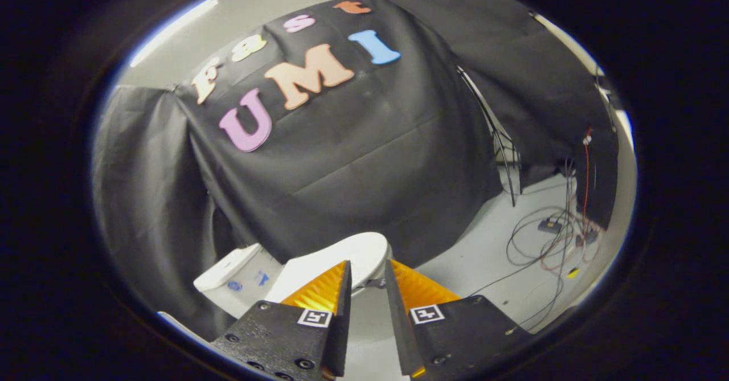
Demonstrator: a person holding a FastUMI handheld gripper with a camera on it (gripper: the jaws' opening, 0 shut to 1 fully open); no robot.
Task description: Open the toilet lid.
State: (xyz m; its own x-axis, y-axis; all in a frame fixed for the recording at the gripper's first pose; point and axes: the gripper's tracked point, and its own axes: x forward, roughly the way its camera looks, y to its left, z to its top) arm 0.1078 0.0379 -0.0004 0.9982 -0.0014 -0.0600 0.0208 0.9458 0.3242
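Observation:
A white toilet stands against the black cloth wall, its tank [239, 275] to the left of the fingers. Its white lid [350, 251] runs from the tank toward the fingertips, and the front rim passes between them. My gripper [368, 263] sits at that front rim with only a narrow gap between the fingers, which are pressed on the lid's edge. The fingers hide the lid's near part. Below the rim, pale toilet surface [370, 318] shows between the fingers.
Black cloth walls close in behind and to the left of the toilet. A tangle of cables [549, 238] with a small box lies on the grey floor [484, 255] to the right. A thin black stand [504, 153] leans by the cloth.

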